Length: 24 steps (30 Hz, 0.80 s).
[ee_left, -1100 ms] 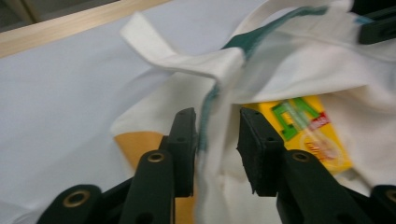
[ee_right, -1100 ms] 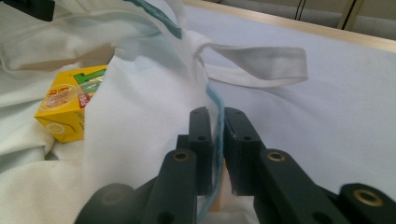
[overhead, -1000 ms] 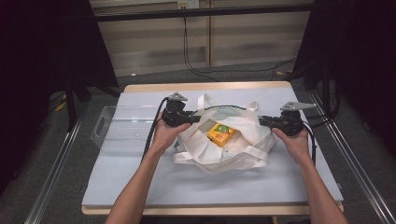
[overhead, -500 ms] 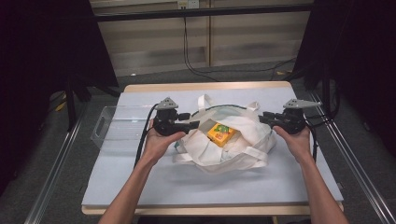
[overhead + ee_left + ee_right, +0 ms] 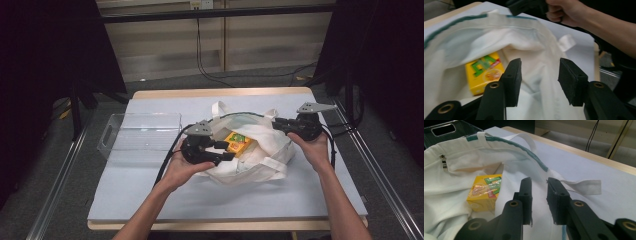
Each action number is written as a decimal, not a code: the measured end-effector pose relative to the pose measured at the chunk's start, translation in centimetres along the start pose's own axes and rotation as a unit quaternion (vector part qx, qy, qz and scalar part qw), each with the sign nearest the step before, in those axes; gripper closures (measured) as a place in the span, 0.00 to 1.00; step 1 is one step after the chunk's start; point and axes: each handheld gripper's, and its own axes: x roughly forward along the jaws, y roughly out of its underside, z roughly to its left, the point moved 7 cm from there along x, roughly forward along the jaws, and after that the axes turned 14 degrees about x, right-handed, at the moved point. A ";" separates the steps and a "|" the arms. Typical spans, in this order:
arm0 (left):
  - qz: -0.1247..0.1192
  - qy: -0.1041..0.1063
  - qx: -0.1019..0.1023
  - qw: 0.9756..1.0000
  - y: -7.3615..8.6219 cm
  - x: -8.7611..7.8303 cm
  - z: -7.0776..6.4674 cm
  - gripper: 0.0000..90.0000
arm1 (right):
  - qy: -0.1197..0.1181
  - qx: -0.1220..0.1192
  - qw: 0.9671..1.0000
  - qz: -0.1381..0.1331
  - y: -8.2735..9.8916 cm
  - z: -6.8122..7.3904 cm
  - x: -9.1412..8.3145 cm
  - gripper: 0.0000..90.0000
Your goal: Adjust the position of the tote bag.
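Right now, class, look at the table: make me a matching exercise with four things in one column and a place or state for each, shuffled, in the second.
Things:
1. yellow carton
2. clear bin
3. right gripper
4. left gripper

Places or states:
A. jaws closed on the cloth bag's rim
B. inside the cloth bag
C. jaws apart over the bag's opening, holding nothing
D. on the table, left of the bag

Pairs: 1-B, 2-D, 3-A, 4-C

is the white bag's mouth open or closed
Open. The white bag gapes at the top: the yellow carton lying inside shows past its green-edged rim, with the right gripper at that rim.
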 end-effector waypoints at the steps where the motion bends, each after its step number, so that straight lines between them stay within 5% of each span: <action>1: 0.000 0.008 0.000 1.000 -0.1 0.2 -0.5 0.56 | 0.000 0.001 1.000 0.001 0.1 0.0 -0.1 0.78; 6: 0.014 0.035 0.020 0.999 -0.2 1.7 -2.9 0.55 | 0.006 0.004 1.000 0.007 0.6 -0.4 -1.0 0.71; 14: 0.059 0.050 0.030 0.997 0.7 4.4 -4.0 0.55 | 0.020 0.009 0.999 0.025 1.5 -1.5 -0.6 0.67; 19: 0.087 0.051 0.047 0.994 1.3 5.6 -3.8 0.74 | 0.034 0.009 0.999 0.037 1.9 -2.4 0.5 0.69; 24: 0.077 0.063 0.069 0.993 0.9 5.7 -4.0 0.97 | 0.037 0.029 0.999 0.021 1.7 -3.2 0.8 0.67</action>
